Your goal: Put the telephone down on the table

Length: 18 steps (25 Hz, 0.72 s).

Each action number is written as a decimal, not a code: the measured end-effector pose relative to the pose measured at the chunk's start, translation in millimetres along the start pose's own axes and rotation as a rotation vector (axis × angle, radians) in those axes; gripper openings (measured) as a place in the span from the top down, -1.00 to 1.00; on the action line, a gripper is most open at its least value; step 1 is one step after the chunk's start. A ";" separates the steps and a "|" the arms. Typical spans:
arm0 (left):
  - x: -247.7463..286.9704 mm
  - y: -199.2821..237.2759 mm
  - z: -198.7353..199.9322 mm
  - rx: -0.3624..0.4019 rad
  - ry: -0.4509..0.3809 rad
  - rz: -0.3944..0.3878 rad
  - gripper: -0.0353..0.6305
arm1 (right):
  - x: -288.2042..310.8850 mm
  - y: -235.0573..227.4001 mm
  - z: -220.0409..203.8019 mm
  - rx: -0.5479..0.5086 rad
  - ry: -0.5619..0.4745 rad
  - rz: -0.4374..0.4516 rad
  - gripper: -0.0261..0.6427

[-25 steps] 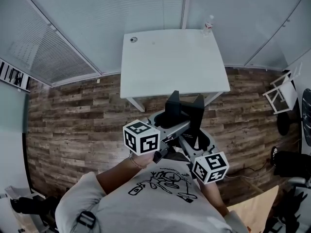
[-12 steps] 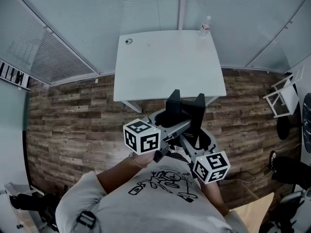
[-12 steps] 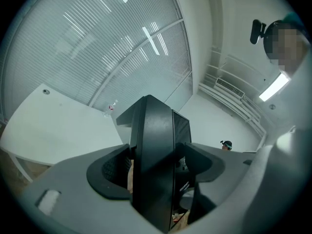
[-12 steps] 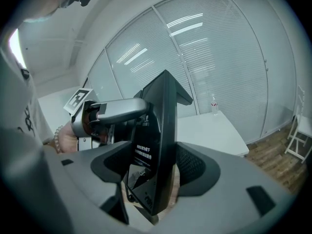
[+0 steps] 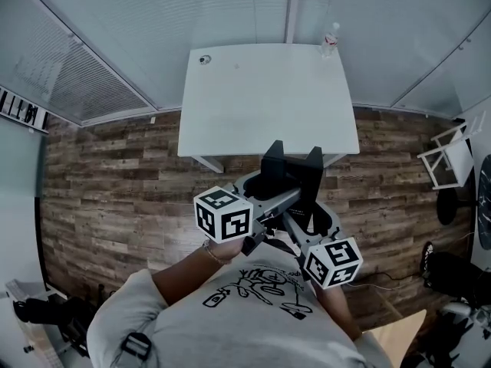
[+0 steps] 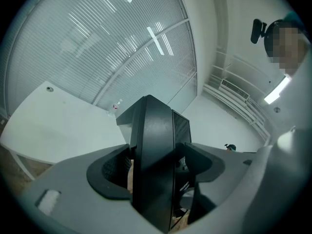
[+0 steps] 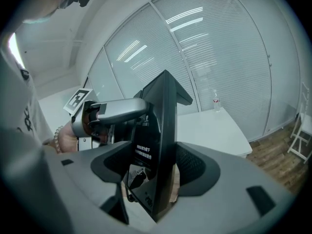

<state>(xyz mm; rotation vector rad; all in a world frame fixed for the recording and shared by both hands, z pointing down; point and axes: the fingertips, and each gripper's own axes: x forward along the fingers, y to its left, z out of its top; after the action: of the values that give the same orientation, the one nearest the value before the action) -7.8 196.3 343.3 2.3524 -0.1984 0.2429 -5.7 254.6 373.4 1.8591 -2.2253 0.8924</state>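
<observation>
Left claw (image 6: 155, 165) and right claw (image 7: 156, 168) both clamp the black telephone (image 5: 292, 176), held in the air above the plank floor (image 5: 115, 171) near the white table (image 5: 268, 98). A bottle (image 5: 330, 40) stands at the table's far edge, with blinds (image 5: 153, 21) behind.

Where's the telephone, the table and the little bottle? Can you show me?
telephone (image 5: 295, 181): head view, the middle of its black body.
table (image 5: 268, 98): head view, the bare white top.
bottle (image 5: 330, 40): head view, its middle, at the table's far right corner.
</observation>
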 end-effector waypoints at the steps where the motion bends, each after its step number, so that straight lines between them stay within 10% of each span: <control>1: 1.9 3.1 1.6 -0.003 0.000 0.002 -0.13 | 3.1 -2.1 1.0 0.000 0.003 0.001 0.11; 18: 40.6 90.6 96.3 -0.021 -0.037 0.040 -0.13 | 109.2 -43.5 74.6 -0.024 0.037 0.045 0.11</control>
<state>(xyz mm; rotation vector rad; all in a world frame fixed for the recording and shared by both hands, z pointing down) 23.4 61.6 346.3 2.3350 -0.2650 0.2157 28.8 119.8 375.7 1.7739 -2.2543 0.8960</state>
